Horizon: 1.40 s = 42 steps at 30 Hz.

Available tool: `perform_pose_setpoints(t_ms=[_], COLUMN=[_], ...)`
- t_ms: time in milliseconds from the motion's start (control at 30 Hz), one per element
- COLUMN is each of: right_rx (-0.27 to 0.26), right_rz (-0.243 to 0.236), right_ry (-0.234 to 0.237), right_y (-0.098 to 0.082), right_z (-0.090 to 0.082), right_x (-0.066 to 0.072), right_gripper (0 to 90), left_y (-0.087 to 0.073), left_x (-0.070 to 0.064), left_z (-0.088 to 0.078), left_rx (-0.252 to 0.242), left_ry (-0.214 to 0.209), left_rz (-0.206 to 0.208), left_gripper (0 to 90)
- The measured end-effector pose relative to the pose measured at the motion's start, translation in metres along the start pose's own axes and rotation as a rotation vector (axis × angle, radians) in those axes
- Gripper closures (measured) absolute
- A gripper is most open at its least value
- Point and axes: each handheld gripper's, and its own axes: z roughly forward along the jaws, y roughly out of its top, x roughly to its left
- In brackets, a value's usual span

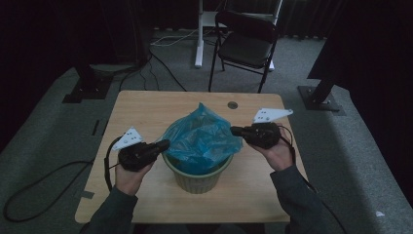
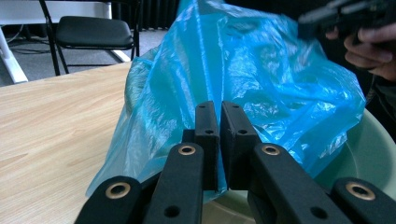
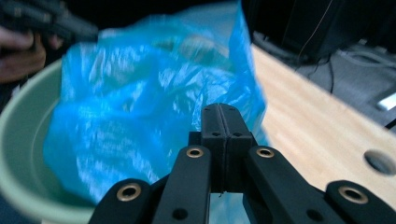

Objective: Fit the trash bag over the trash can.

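A crumpled blue plastic bag [image 1: 202, 139] stands up out of a pale green round pot [image 1: 197, 178] in the middle of the wooden table [image 1: 146, 107]. My left gripper [image 1: 165, 144] meets the bag's left side. In the left gripper view its jaws [image 2: 219, 112] stand almost together, with the blue film [image 2: 243, 70] pinched in the thin gap. At the bag's right edge my right gripper [image 1: 234, 130] has its jaws [image 3: 219, 112] pressed flat together on the bag [image 3: 140, 107]. The pot's rim [image 2: 373, 149] [image 3: 18, 140] curves beneath the film.
A black folding chair [image 1: 246, 44] and a white desk leg [image 1: 198, 34] stand beyond the table's far edge. A small round hole [image 1: 232, 105] lies in the tabletop behind the bag. Cables trail across the grey carpet at left [image 1: 44, 185].
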Motion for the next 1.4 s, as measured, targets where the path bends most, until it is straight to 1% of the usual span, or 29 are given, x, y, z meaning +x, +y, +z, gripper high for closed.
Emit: perform_pose_setpoints(t_ms=[67,100,200,267,433,533,633,667,767,833,933,1067,1200,1400], right_rx=[0.010,0.014,0.012,0.014,0.011,0.026,0.028,0.035,0.058,0.073,0.087,0.087,0.089,0.077], right_rz=[0.013,0.017,0.033,0.033,0.037,0.025,0.024,0.012,-0.007,-0.026,-0.050,-0.053,-0.068,-0.055], right_ry=[0.027,0.031,0.061,0.071,0.105,0.130,0.148,0.165,0.182,0.194,0.213,0.207,0.160,0.102], right_y=[-0.008,-0.011,-0.017,-0.020,-0.026,-0.029,-0.031,-0.031,-0.032,-0.033,-0.036,-0.035,-0.033,-0.030], right_z=[0.000,0.000,-0.002,-0.004,-0.010,-0.010,-0.011,-0.012,-0.012,-0.012,-0.011,-0.011,-0.009,-0.002], right_x=[0.001,0.002,0.006,0.009,0.015,0.019,0.021,0.024,0.029,0.032,0.036,0.036,0.035,0.025], right_gripper=[89.9,89.9,89.9,89.9,89.9,89.9,89.9,89.9,89.8,89.8,89.8,89.8,89.8,89.9], left_y=[0.000,-0.001,-0.002,-0.003,-0.007,-0.010,-0.011,-0.014,-0.017,-0.021,-0.026,-0.026,-0.024,-0.016], left_x=[0.000,0.000,-0.001,-0.002,-0.002,-0.003,-0.004,-0.007,-0.009,-0.011,-0.009,-0.008,-0.004,0.004], left_z=[-0.002,-0.002,-0.005,-0.007,-0.014,-0.018,-0.019,-0.022,-0.025,-0.026,-0.025,-0.024,-0.018,-0.005], left_rx=[-0.001,0.001,0.002,0.004,-0.001,-0.002,-0.002,-0.001,0.006,0.024,0.032,0.029,0.028,0.025], left_ry=[0.001,0.000,0.000,0.001,0.007,0.001,0.002,-0.002,-0.006,-0.005,-0.013,-0.013,-0.006,0.007], left_rz=[0.003,0.003,0.006,0.011,0.002,-0.005,-0.004,-0.002,-0.001,0.008,-0.005,-0.015,-0.022,-0.025], left_gripper=[86.1,86.6,87.3,87.4,87.3,87.3,87.2,87.1,87.2,87.2,87.4,87.5,87.8,88.8])
